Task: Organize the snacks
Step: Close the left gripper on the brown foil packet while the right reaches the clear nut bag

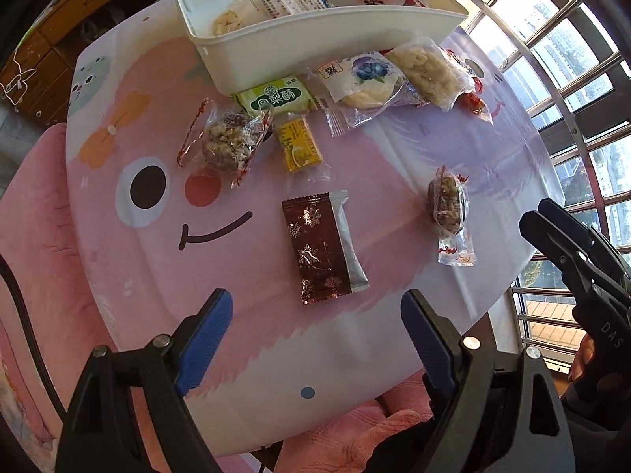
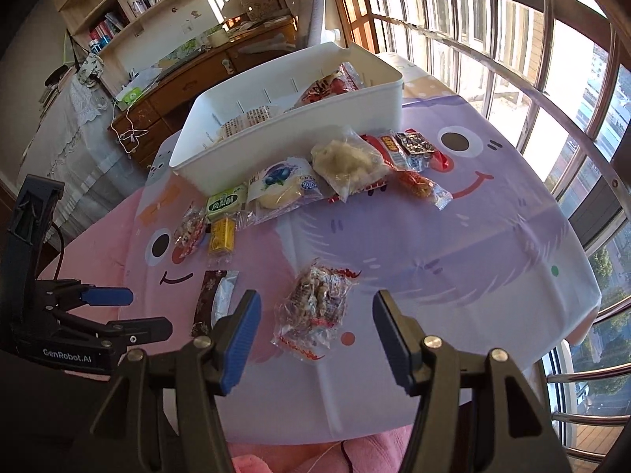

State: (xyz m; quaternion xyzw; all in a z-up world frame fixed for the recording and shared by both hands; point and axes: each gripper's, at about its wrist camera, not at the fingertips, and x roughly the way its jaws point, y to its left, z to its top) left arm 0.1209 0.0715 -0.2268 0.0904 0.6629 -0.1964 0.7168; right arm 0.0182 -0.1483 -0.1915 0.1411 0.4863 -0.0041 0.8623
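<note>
A white bin [image 1: 315,39] [image 2: 276,134] at the table's far side holds a few wrapped snacks. Loose snacks lie in front of it. My left gripper [image 1: 315,331] hangs open just short of a brown snowflake packet [image 1: 321,248] [image 2: 209,295], nothing between its fingers. My right gripper [image 2: 315,327] is open too, its fingers on either side of a clear nut-snack packet [image 2: 315,311] [image 1: 449,209] and apart from it. In the right wrist view the left gripper [image 2: 130,311] shows at the left edge.
By the bin lie a green pastry pack [image 1: 276,96], a yellow pack [image 1: 295,146], a second nut snack [image 1: 228,138], a blueberry cake pack [image 1: 363,79], a pale rice-crisp bag [image 1: 430,71] and red candies [image 2: 418,157]. Window bars [image 2: 512,59] run along the right; pink cushion [image 1: 31,236] at left.
</note>
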